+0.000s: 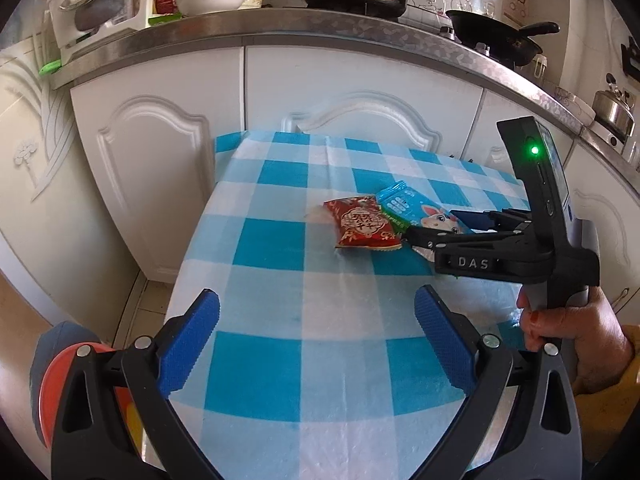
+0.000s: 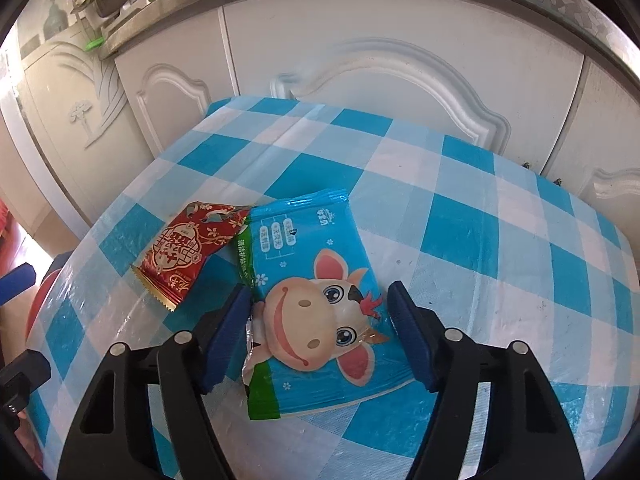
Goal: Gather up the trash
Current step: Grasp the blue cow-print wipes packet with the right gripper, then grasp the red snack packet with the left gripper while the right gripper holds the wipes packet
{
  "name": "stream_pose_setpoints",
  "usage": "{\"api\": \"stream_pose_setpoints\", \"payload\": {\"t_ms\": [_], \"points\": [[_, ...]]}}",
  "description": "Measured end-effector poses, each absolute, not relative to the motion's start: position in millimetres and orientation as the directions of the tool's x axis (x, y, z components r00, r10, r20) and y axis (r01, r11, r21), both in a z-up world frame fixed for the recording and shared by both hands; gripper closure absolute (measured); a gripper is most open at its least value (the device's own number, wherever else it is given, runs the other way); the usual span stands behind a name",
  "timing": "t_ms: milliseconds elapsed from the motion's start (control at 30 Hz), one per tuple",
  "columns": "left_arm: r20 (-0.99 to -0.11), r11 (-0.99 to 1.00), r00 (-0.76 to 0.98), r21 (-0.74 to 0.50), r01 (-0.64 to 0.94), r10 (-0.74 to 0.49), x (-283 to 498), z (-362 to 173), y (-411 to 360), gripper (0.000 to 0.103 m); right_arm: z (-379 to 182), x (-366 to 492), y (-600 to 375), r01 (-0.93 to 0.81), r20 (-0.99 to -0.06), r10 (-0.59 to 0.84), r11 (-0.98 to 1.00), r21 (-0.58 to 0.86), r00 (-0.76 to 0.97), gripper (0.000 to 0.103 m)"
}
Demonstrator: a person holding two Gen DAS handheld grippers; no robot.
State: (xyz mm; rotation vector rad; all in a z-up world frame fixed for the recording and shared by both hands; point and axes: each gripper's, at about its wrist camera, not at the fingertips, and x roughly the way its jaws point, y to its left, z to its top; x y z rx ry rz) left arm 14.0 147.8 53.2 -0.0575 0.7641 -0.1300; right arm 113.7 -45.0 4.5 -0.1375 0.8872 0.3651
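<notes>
A red snack wrapper [image 1: 362, 226] [image 2: 192, 250] and a blue wet-wipe packet with a cartoon cow [image 1: 416, 210] [image 2: 316, 300] lie side by side on the blue-checked tablecloth [image 1: 320, 300] [image 2: 480, 240]. My right gripper [image 2: 318, 300] [image 1: 432, 226] is open, its blue pads either side of the blue packet, which lies flat between them. My left gripper [image 1: 316, 320] is open and empty, held above the cloth's near part, well short of both wrappers.
White cabinet doors [image 1: 160, 152] stand right behind the table under a steel counter edge [image 1: 280, 32] with pots, bowls and a pan. An orange and grey bin [image 1: 60, 372] sits low at the left beside the table.
</notes>
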Motion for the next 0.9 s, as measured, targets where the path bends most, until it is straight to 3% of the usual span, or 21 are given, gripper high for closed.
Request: {"api": "stream_pose_setpoints", "payload": {"t_ms": [367,900], "points": [[-0.689,0.980,0.697,-0.138,0.143,-0.198,58,44,120,0.005,6,117,-60,-0.362,-0.757,0.329,0.923,0.131,0.564,0.044],[-0.743,0.992,0.658,-0.092,0.085,-0.126,94,25,99,0.005,4,126,-93,-0.332,-0.684,0.495,0.869,0.368,0.537,0.053]]}}
